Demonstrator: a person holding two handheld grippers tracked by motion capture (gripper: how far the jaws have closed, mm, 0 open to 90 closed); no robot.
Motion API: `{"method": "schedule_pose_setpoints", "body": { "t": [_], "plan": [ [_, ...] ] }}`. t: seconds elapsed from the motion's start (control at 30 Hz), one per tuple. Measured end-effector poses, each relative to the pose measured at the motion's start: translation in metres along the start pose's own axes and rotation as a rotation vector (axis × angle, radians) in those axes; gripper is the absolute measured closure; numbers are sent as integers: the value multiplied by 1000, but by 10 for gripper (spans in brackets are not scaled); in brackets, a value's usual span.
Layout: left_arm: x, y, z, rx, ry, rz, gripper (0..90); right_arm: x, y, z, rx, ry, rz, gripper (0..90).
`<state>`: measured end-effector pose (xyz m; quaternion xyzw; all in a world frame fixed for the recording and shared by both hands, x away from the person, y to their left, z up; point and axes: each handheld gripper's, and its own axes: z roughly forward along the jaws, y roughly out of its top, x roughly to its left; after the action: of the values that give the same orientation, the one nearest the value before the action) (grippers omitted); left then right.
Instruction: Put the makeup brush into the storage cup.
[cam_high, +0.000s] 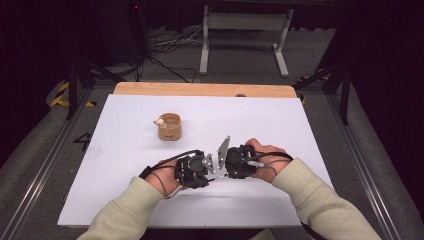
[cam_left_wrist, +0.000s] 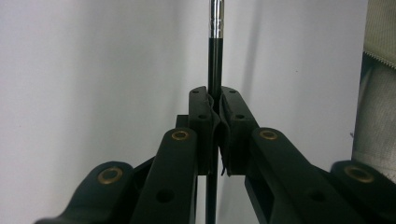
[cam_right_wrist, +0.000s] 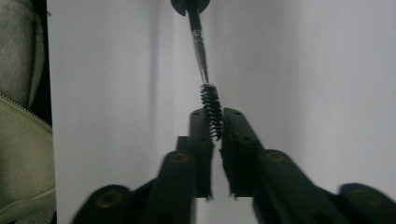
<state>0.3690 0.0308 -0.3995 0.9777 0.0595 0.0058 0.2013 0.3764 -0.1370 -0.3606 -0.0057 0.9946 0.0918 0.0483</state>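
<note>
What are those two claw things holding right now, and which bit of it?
The left gripper clamps a thin brush by its black handle. The bristle end lies between the right gripper's slightly parted jaws, not clamped.

cup (cam_high: 170, 127) on the table (cam_high: 125, 150), behind the left gripper (cam_high: 192, 170) and right gripper (cam_high: 239, 161), themselves side by side

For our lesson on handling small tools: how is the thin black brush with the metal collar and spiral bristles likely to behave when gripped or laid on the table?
The thin black brush looks straight, so probably stiff and light. Its round handle may roll if laid down. The spiral bristles would likely flex under pressure.
</note>
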Motion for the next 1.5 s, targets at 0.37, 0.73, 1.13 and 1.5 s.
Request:
{"method": "schedule_pose_setpoints", "body": {
  "t": [0.37, 0.73, 1.13, 1.5],
  "plan": [
    [4, -8, -11, -84, 21, -24, 849, -1, -19, -16, -160, -74, 114, 401],
    [11, -18, -34, -195, 84, -63, 849, -1, -51, -33, -389, -209, 259, 70],
    [18, -26, -56, -328, 171, -91, 849, 4, -79, -38, -649, -334, 361, 46],
    [27, -34, -65, -413, 193, -155, 849, 9, -100, -29, -805, -374, 427, 29]
  ]
}}
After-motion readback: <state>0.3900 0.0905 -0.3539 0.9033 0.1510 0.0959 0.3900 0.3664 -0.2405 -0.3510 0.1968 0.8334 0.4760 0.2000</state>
